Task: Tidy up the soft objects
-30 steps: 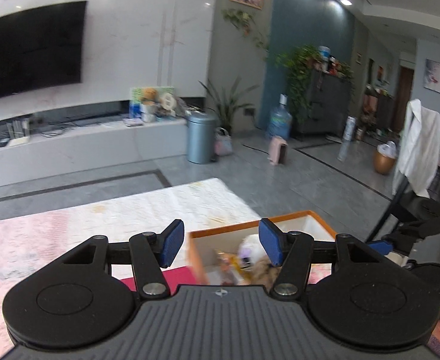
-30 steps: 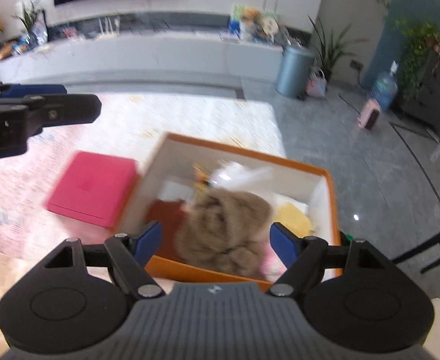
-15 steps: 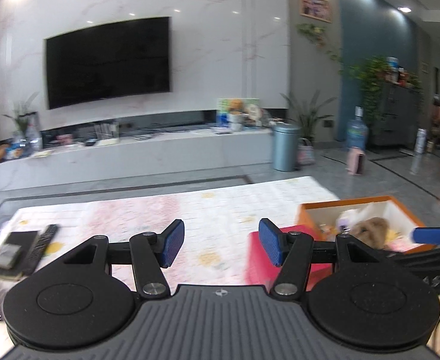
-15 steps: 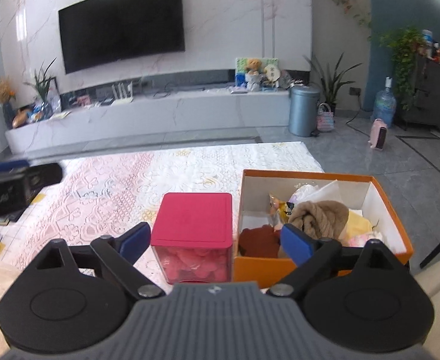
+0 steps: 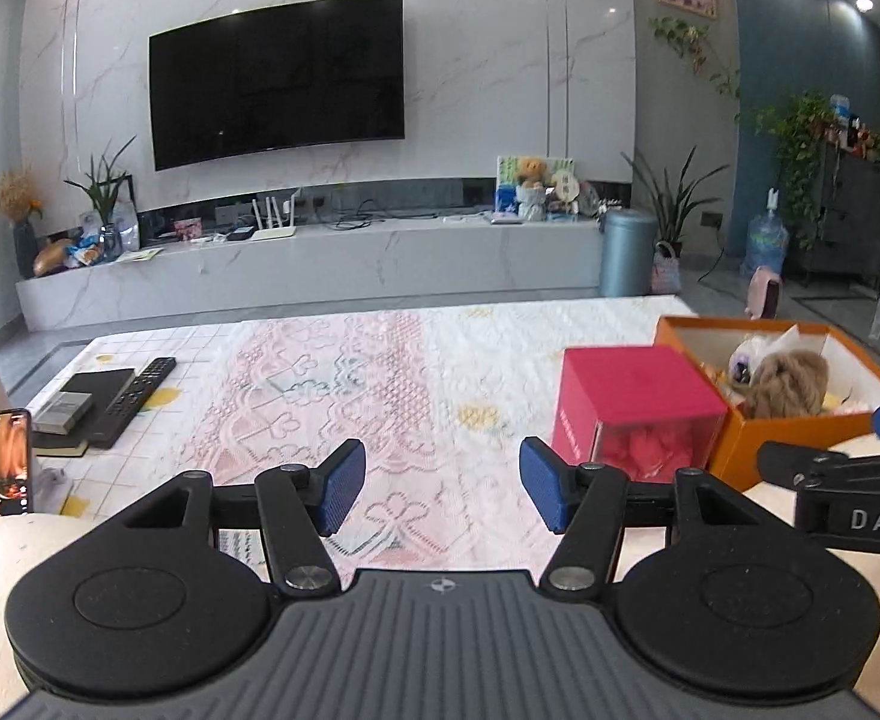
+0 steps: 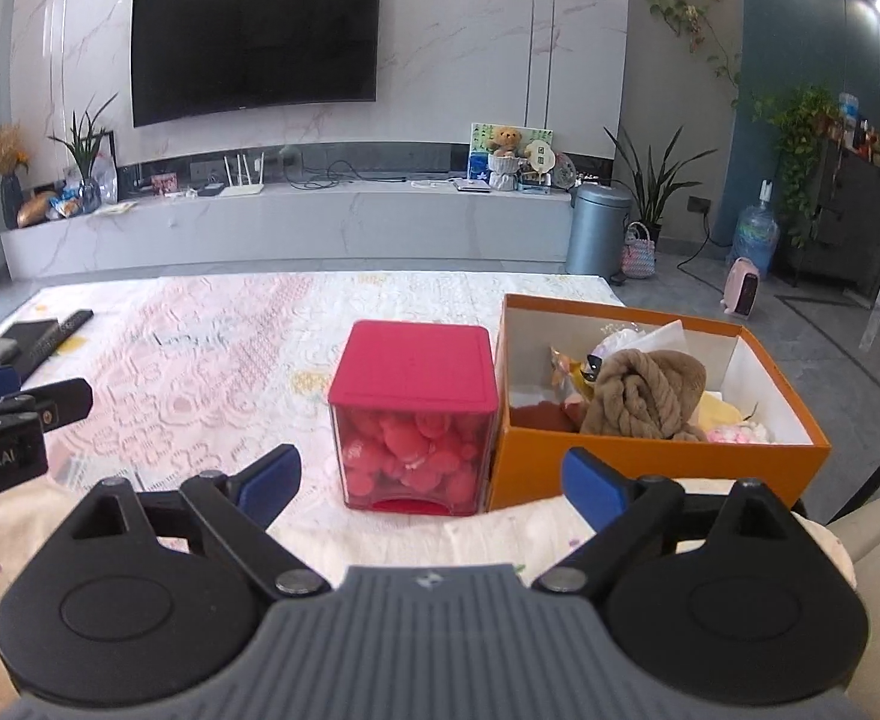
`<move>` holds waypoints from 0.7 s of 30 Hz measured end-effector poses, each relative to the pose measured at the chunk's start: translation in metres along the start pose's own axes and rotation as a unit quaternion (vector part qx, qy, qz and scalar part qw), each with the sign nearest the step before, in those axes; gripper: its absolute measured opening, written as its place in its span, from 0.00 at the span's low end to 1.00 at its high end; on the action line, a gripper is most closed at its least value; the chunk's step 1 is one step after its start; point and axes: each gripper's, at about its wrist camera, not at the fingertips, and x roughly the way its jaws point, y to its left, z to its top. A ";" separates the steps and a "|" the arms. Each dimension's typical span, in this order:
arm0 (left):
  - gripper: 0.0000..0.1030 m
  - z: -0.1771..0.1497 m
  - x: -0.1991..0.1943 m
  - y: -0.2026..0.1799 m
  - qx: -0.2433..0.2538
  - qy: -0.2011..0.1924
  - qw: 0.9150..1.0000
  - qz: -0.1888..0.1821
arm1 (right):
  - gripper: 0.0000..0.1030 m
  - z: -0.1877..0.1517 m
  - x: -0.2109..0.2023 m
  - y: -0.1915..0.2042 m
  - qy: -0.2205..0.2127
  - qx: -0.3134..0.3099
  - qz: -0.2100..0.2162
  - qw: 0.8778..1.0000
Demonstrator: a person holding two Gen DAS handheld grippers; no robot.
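An orange box (image 6: 650, 468) stands on the patterned tablecloth and holds a brown knitted item (image 6: 650, 390), a dark red cloth (image 6: 539, 417) and other soft things. It also shows in the left wrist view (image 5: 800, 432). A clear cube with a red lid (image 6: 413, 420), full of red soft pieces, stands just left of it, and shows in the left wrist view (image 5: 632, 414). My right gripper (image 6: 431, 480) is open and empty, in front of the cube. My left gripper (image 5: 440, 492) is open and empty, over the table to the left.
A remote (image 5: 134, 390), a dark notebook and a small box (image 5: 68, 411) lie at the table's far left. A phone (image 5: 8, 459) stands near the left edge. Behind the table are a TV wall, a low marble shelf and a metal bin (image 5: 626, 252).
Both grippers have pulled back from over the orange box and levelled out. The left view has swung left across the table. Both stay open and empty.
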 end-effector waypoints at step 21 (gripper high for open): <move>0.84 -0.045 0.008 -0.023 0.036 0.035 0.999 0.014 | 0.90 -0.034 0.007 -0.016 -0.027 0.064 -0.030 0.997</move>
